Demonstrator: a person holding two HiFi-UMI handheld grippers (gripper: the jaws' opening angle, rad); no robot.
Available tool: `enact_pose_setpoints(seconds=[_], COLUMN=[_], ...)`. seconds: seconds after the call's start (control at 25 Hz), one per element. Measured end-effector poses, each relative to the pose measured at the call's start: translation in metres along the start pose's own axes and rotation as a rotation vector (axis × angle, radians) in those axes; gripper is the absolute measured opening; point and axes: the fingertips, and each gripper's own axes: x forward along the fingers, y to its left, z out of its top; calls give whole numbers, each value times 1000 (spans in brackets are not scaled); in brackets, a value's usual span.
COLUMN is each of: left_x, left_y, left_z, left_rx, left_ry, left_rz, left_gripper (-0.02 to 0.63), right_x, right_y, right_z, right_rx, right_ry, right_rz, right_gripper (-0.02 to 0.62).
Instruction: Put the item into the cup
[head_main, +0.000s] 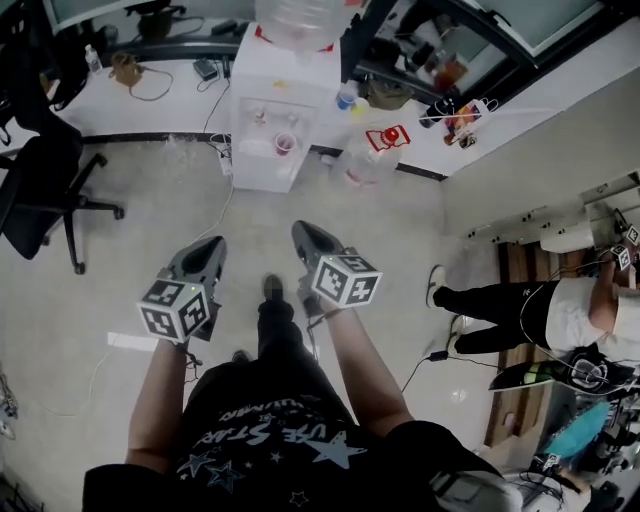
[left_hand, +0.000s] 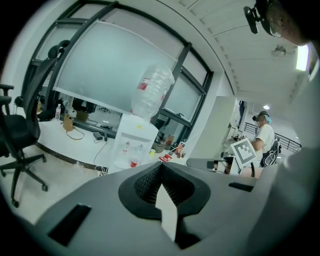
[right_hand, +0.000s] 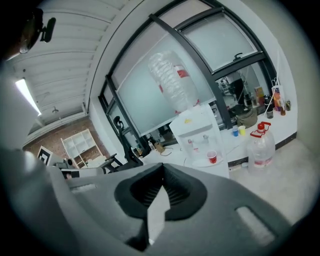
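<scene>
Head view: left gripper (head_main: 215, 243) and right gripper (head_main: 300, 230) side by side above pale speckled floor (head_main: 100, 290), jaws of each pressed together, empty. Small red plastic cup (head_main: 285, 143) on ledge of white water dispenser (head_main: 275, 80), well ahead of both.

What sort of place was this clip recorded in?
Probably an office or lab workspace: a bottle-topped water dispenser stands on the floor, a black office chair is nearby, and a long white counter carries cables and small gear.
</scene>
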Motion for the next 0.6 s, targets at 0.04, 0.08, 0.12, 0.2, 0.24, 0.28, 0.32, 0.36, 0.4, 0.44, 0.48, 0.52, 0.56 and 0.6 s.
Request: enact_pose_setpoints(seconds=[0.04, 0.08, 0.12, 0.2, 0.24, 0.28, 0.32, 0.36, 0.4, 0.44, 0.48, 0.52, 0.56, 0.6], left_x=[-6, -12, -16, -24, -28, -32, -37, -42, -47, -52, -56, -60, -63, -66], left_y=[-3, -7, -11, -18, -21, -25, -28, -31, -35, -38, -42, -46, -50, -54], left_z=[-1, -3, -4, -5, -6, -8, -10, -12, -15, -17, -18, -19, -20, -21], left_rx=[3, 5, 5, 7, 10, 13, 16, 19, 22, 26, 29, 33, 38, 42], left_ry=[-5, -10, -13, -14, -13, -12, -12, -13, -15, -17, -19, -21, -23, -24], left_rz=[-5, -12, -18, -30, -37, -43, -51, -59, -67, -74, -81, -87, -93, -97], left_gripper=[6, 6, 6, 6, 6, 6, 6, 6, 6, 6, 6, 6, 6, 6], right_x=[-8, -16, -23, -34, -39, -44, -49, -54, -59, -64, -69, -74, -79, -85], right_y=[5, 10, 14, 20, 23, 27, 32, 38, 44, 50, 55, 59, 62, 65], right_z=[-3, -6, -9, -14, -17, -20, -23, -26, -30, -32, -34, -36, -37, -38], right_rx=[-3, -5, -6, -4, -3, -2, -3, -7, -13, -19, -25, -29, -33, -36], right_ry=[-6, -11, -13, -13, -13, -14, -16, -18, -20, -22, -24, -26, -28, -29], right_rz=[-2, -5, -8, -16, -18, -19, -17, -14, -11, -8, -6, -4, -3, -3], right_gripper=[0, 0, 0, 0, 0, 0, 0, 0, 0, 0, 0, 0, 0, 0])
